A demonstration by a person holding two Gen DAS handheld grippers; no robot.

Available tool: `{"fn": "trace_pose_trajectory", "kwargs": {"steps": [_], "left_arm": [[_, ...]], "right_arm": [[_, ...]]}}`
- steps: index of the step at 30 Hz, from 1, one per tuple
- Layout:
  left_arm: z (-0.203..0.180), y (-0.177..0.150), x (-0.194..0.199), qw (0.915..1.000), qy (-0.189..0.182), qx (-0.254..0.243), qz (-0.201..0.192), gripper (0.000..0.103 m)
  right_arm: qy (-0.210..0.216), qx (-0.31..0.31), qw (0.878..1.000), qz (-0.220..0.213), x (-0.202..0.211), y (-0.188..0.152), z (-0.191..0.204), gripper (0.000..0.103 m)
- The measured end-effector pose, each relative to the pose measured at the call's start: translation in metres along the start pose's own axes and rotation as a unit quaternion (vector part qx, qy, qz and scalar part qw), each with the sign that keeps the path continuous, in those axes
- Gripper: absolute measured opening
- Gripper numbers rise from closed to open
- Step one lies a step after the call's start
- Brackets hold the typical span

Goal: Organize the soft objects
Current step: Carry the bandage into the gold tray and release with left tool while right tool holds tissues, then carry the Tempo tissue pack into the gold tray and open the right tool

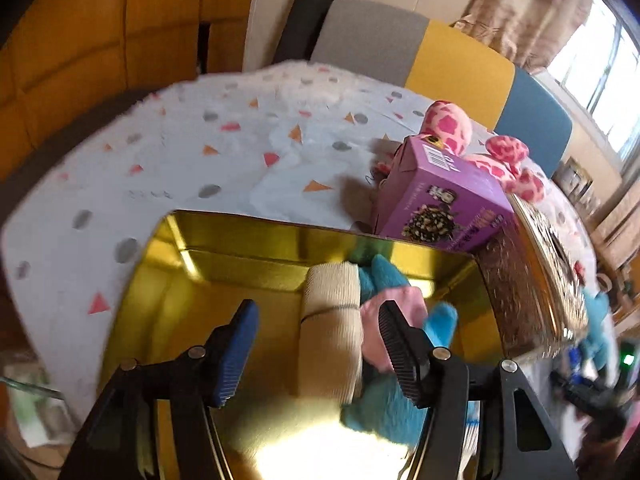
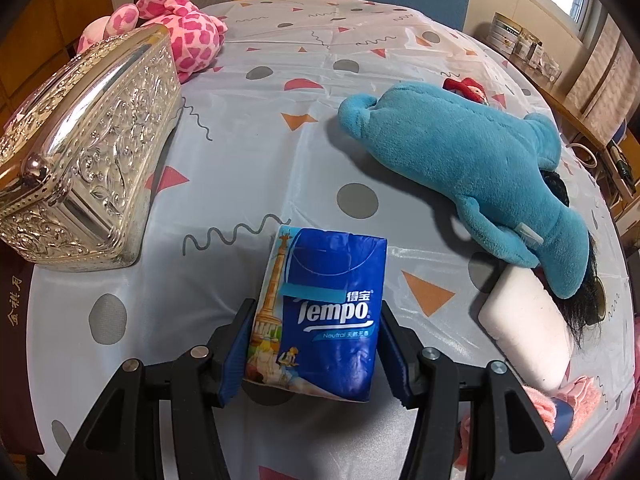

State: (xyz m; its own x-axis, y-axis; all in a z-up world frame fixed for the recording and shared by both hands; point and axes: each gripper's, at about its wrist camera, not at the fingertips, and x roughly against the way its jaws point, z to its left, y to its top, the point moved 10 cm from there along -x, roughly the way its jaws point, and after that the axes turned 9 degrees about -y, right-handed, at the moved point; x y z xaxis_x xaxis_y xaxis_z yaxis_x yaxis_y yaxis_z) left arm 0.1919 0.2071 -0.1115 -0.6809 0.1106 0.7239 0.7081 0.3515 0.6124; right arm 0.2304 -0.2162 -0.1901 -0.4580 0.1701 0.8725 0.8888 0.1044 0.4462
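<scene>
Counting left to right in the left wrist view: one open gold-lined metal tin point(image 1: 240, 248), one purple cardboard carton point(image 1: 440, 196) at its far right corner, one pink spotted plush toy point(image 1: 452, 120) behind that. Inside the tin lie three soft things: a cream ribbed fabric roll point(image 1: 332, 320), a pink cloth piece point(image 1: 372, 320) and a teal fuzzy plush point(image 1: 384, 416), all crowded to its right side. The left gripper point(image 1: 316, 344) hangs over them, jaws released, pads touching nothing.

In the right wrist view the patterned tabletop point(image 2: 280, 120) carries one embossed silver metal lid point(image 2: 92, 152), one blue plush animal point(image 2: 472, 164) and one white foam block point(image 2: 524, 320). The right gripper point(image 2: 312, 348) grasps one blue Tempo tissue pack point(image 2: 328, 312), jaws pressed on its sides.
</scene>
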Motion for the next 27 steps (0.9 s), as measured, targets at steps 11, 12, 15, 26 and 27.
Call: {"fn": "trace_pose_trajectory", "kwargs": {"steps": [11, 12, 15, 26, 27], "left_arm": [[-0.018, -0.039, 0.050, 0.9987, 0.026, -0.034, -0.026, 0.078], [-0.021, -0.040, 0.053, 0.9985, 0.027, -0.038, -0.030, 0.081], [-0.026, -0.043, 0.062, 0.9976, 0.027, -0.047, -0.043, 0.087], [-0.029, -0.048, 0.073, 0.9969, 0.029, -0.055, -0.049, 0.089], [-0.029, -0.049, 0.073, 0.9969, 0.027, -0.056, -0.049, 0.089]], "right_arm": [[-0.015, 0.010, 1.000, -0.012, 0.005, -0.002, 0.002, 0.056], [-0.015, 0.010, 1.000, -0.013, 0.005, -0.002, 0.002, 0.056], [-0.014, 0.009, 1.000, -0.013, 0.005, -0.003, 0.001, 0.056], [-0.005, 0.004, 1.000, 0.016, 0.010, -0.010, 0.001, 0.055], [-0.005, 0.003, 1.000, 0.019, 0.011, -0.012, 0.001, 0.055]]}}
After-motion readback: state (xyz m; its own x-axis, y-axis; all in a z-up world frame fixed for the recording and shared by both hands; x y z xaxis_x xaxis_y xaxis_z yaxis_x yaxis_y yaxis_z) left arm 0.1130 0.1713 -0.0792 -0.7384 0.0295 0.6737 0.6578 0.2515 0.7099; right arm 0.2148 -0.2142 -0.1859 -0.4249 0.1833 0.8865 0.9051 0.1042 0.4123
